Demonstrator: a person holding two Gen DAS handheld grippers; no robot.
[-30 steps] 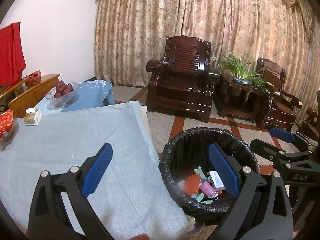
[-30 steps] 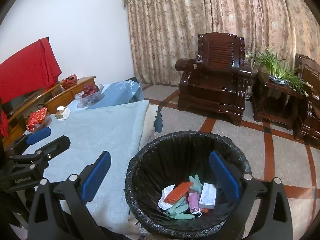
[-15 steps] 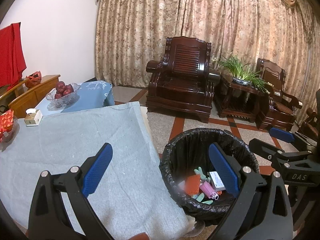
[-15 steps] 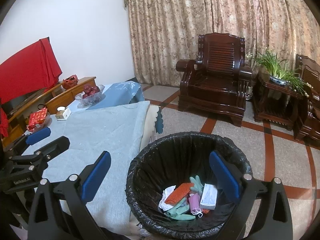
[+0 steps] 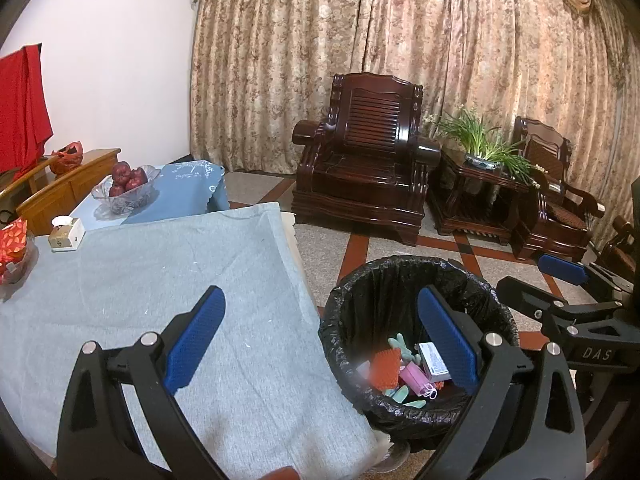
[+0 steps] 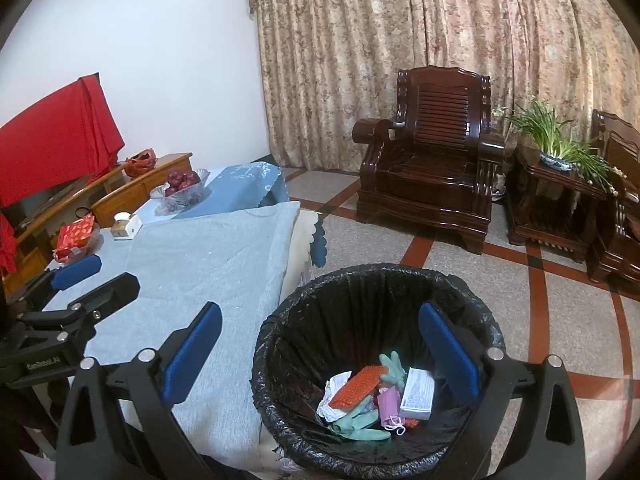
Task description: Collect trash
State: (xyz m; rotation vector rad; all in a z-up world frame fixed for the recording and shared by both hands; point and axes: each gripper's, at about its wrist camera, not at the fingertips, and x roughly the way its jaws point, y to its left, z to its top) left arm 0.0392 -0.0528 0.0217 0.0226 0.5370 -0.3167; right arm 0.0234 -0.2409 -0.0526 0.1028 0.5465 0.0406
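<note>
While both hover level, left tongs (image 5: 320,340) and right tongs (image 6: 320,344) gape empty.

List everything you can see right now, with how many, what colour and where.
bin: 1, black liner, floor beside table
glove: 1, green, in bin
box: 1, white, in bin
sponge: 1, orange, in bin
mask: 1, pink, in bin
tissue: 1, white, in bin
table: 1, grey cloth
fruit bowl: 1, clear, red apples, far end
tissue box: 1, white, table's left
armchair: 1, dark wood, by curtain
plant: 1, green, side table
left gripper: jaws open, empty
right gripper: jaws open, over the bin
</note>
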